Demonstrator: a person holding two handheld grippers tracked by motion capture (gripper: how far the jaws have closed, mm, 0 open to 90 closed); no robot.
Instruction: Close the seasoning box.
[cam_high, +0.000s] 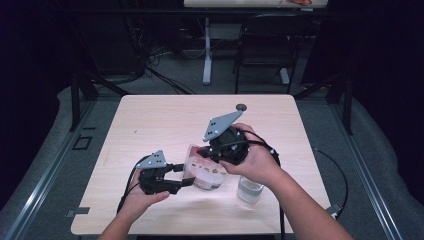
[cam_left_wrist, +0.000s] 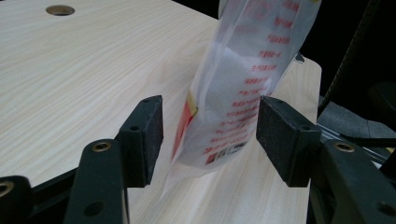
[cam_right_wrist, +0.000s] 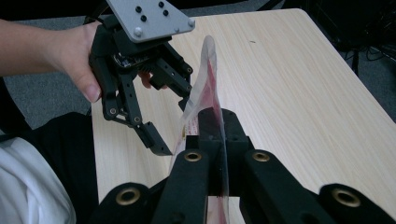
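We note a clear plastic cup (cam_high: 249, 190) standing on the wooden table (cam_high: 165, 115) near its near edge, right of centre, partly behind the person's right forearm.

Just left of the cup, the left gripper (cam_high: 186, 176) is held in the left hand (cam_high: 142, 196) close to the near edge. In the left gripper view its jaws stand spread, one on each side of the lower end of a clear plastic bag (cam_left_wrist: 243, 74) with red print. We cannot tell from that view whether either pad touches the film; a gap shows at the left pad (cam_left_wrist: 145, 135).

The bag (cam_high: 206, 170) sits at mid-table toward the near side, between the two grippers, hanging from above with its lower end close to the tabletop. Pale contents show inside it in the high view.

The right gripper (cam_high: 207, 152), held in the right hand (cam_high: 255, 160), comes at the bag from the right and from above. In the right gripper view its jaws are pressed together on the bag's edge (cam_right_wrist: 205, 93), the film rising thin and upright from between them. The same view shows the left gripper (cam_right_wrist: 180, 128) beyond, spread about the bag's other end.

Farther off, a small round hole (cam_high: 241, 106) marks the table near its far edge. Beyond the table we see a black chair (cam_high: 265, 45) and a white table leg (cam_high: 207, 50) on the grey floor.
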